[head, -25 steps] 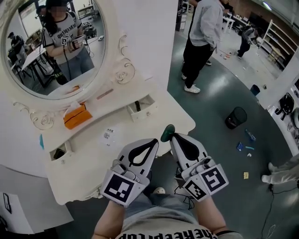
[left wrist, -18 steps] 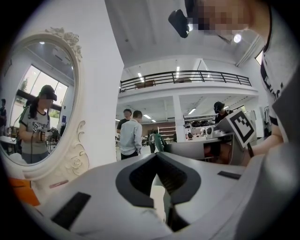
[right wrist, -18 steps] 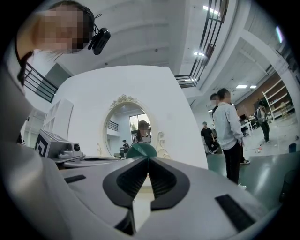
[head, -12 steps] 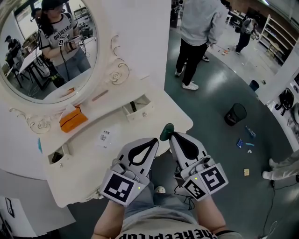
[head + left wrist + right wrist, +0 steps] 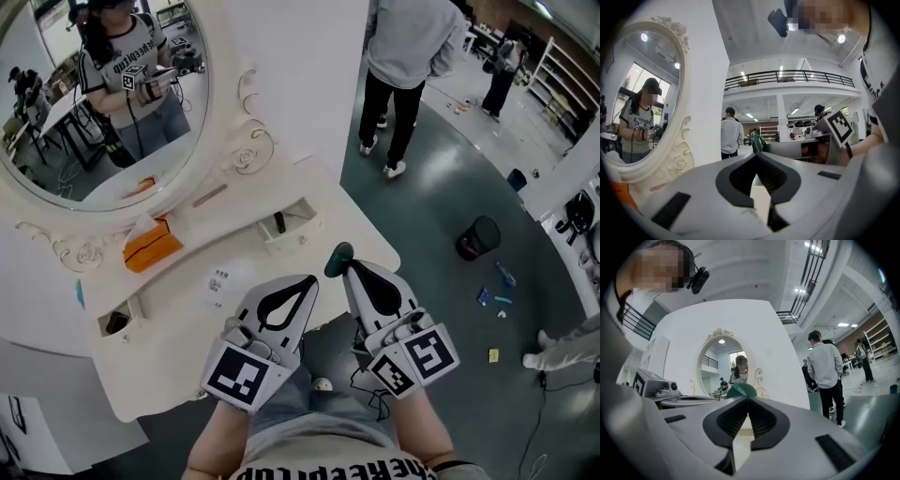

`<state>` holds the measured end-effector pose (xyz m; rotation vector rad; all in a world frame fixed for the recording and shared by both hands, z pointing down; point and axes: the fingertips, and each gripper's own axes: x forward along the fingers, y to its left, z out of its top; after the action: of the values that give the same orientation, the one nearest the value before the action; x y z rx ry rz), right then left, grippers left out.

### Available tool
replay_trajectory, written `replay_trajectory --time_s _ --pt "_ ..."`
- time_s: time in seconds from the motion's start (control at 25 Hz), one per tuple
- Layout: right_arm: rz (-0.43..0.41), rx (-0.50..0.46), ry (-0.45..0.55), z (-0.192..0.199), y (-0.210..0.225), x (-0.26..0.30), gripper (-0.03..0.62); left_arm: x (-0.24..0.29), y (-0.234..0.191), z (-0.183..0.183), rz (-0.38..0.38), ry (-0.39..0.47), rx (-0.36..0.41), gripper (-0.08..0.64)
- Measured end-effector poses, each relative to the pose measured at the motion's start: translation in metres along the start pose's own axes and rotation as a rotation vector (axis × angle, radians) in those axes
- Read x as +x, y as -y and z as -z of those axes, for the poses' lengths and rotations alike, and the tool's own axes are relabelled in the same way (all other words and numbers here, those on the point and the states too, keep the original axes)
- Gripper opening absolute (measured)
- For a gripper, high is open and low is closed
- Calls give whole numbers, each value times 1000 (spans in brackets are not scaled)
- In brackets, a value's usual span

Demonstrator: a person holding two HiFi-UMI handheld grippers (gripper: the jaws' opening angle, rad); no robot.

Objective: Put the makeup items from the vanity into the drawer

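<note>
The green makeup item (image 5: 338, 259) sits pinched at the very tips of the right gripper (image 5: 345, 269), whose jaws are narrow and closed on it. It hangs over the front right part of the vanity (image 5: 367, 236), near the open drawer (image 5: 298, 217) but clear of it. A dark item (image 5: 278, 222) already lies inside that drawer. The left gripper (image 5: 309, 283) is just beside the right one, its jaws together with nothing between them.

Because only the tips hold the green item, it may twist or slip out on the way. A drop here could send it off the vanity's edge to the floor. The drawer is small, so the item could also catch on its front wall.

Compared with a second ago, the grip looks unchanged. The vanity lies slightly differently in view, and the person in grey (image 5: 412, 47) has stepped away.
</note>
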<state>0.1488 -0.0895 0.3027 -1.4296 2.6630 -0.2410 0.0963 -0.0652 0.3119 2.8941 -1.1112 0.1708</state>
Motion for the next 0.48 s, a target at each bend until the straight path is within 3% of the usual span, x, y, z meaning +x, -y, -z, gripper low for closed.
replay_trajectory --time_s 0.48 --pt "-13 -8 -52 9 10 80 29 13 -75 -1 -33 3 -24 12"
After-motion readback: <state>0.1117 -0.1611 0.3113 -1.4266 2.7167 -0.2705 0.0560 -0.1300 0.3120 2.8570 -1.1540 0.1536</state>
